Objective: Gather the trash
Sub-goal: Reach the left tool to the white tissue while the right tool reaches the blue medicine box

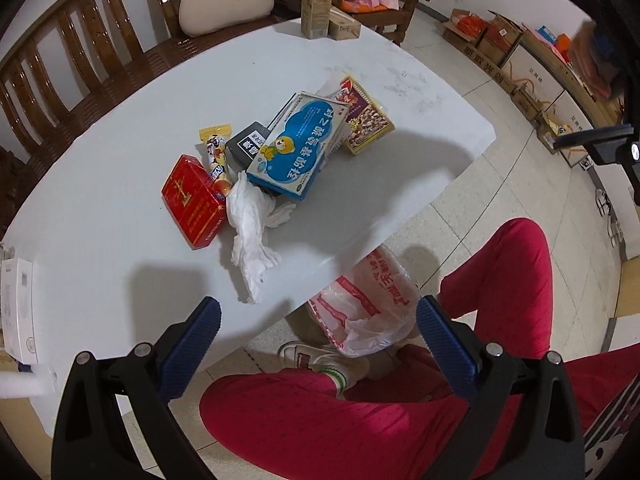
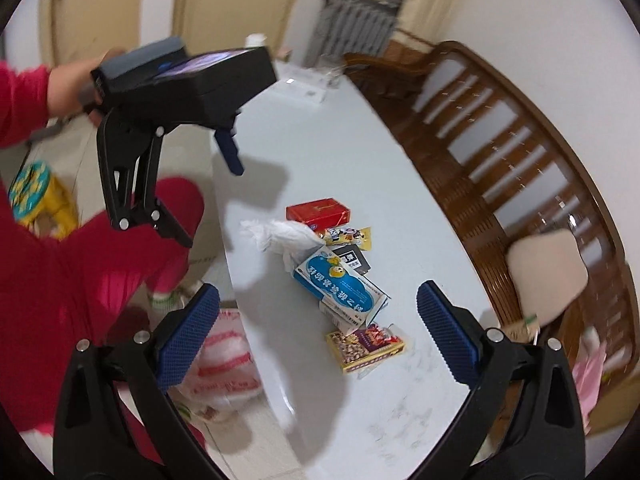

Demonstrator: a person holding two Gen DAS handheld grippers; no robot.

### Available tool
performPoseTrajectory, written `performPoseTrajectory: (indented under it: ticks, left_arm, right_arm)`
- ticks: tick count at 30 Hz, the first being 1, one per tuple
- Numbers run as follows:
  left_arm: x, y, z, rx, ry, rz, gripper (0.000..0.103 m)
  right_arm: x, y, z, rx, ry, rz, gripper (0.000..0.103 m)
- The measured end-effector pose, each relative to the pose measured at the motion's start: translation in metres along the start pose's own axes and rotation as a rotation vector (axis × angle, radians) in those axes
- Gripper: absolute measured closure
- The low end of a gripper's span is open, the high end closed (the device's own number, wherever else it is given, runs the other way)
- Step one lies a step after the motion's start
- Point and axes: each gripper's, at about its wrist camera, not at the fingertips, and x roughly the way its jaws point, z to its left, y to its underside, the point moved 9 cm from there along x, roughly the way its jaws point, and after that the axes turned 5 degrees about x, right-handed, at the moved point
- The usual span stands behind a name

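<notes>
A pile of trash lies mid-table: a red box [image 1: 194, 202], a crumpled white tissue [image 1: 250, 232], a blue medicine box [image 1: 298, 148], a black box [image 1: 246, 146], a yellow candy wrapper [image 1: 216, 148] and a yellow nut packet [image 1: 366, 122]. The same pile shows in the right wrist view: red box [image 2: 318, 212], tissue [image 2: 286, 236], blue box [image 2: 338, 284], nut packet [image 2: 366, 346]. My left gripper [image 1: 318, 332] is open and empty above the table's near edge. My right gripper [image 2: 318, 330] is open and empty above the pile. A plastic bag [image 1: 366, 304] sits on the floor by the table.
The white table [image 1: 100, 160] is backed by a wooden bench [image 1: 80, 64] with a beige cushion [image 1: 224, 0]. Cartons [image 1: 318, 4] stand at the far table edge. The person's red-trousered legs [image 1: 360, 420] are close by. Cardboard boxes [image 1: 500, 36] line the wall.
</notes>
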Motion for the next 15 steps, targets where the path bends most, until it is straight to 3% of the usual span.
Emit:
performPoseTrajectory:
  ticks: [7, 15]
  left_arm:
    - [0.033, -0.010, 0.012, -0.067, 0.083, 0.043, 0.007]
    - [0.061, -0.014, 0.022, -0.081, 0.125, 0.077, 0.007]
  right_arm:
    - [0.040, 0.005, -0.011, -0.074, -0.094, 0.083, 0.006]
    - [0.090, 0.017, -0.021, -0.113, -0.194, 0.179, 0.006]
